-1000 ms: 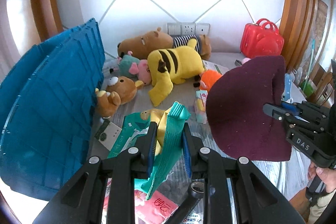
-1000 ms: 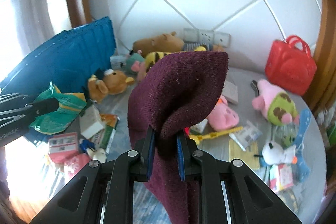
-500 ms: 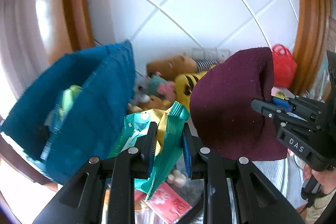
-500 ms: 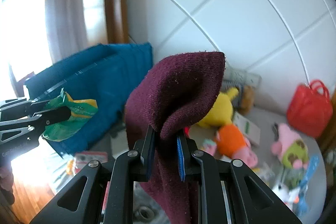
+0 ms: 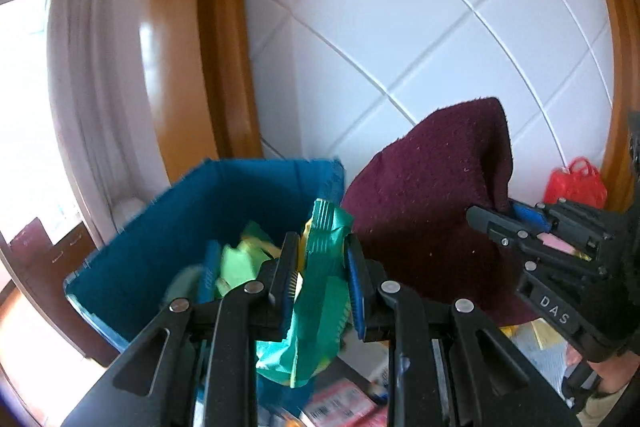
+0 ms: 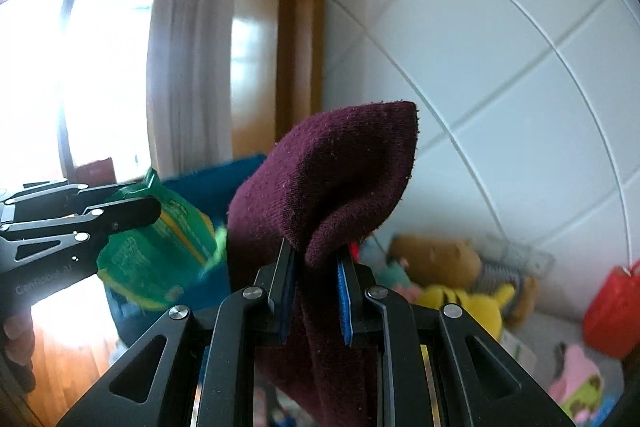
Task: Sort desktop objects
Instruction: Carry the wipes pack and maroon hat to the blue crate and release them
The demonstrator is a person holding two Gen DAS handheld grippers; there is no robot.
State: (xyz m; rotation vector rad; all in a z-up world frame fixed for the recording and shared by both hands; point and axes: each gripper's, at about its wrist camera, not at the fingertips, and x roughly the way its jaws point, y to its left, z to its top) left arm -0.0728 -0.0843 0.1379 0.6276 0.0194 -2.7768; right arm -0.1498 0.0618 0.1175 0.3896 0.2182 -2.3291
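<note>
We hold the green packet (image 5: pixel 320 287) in clamped left fingers (image 5: pixel 289 267) just above the blue bin (image 5: pixel 168 227); right fingers (image 6: pixel 287 279) pinch the maroon sock (image 6: pixel 332 179) beside it

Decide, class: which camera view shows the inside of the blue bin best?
The left wrist view: it looks down into the open blue bin, showing green items inside. The right wrist view shows only a strip of it, behind the green snack bag and maroon cloth.

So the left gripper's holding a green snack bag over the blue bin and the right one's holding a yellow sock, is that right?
Not quite: the sock in the right gripper is dark maroon, as the right wrist view shows. The left gripper does hold the green snack bag over the blue bin.
</note>
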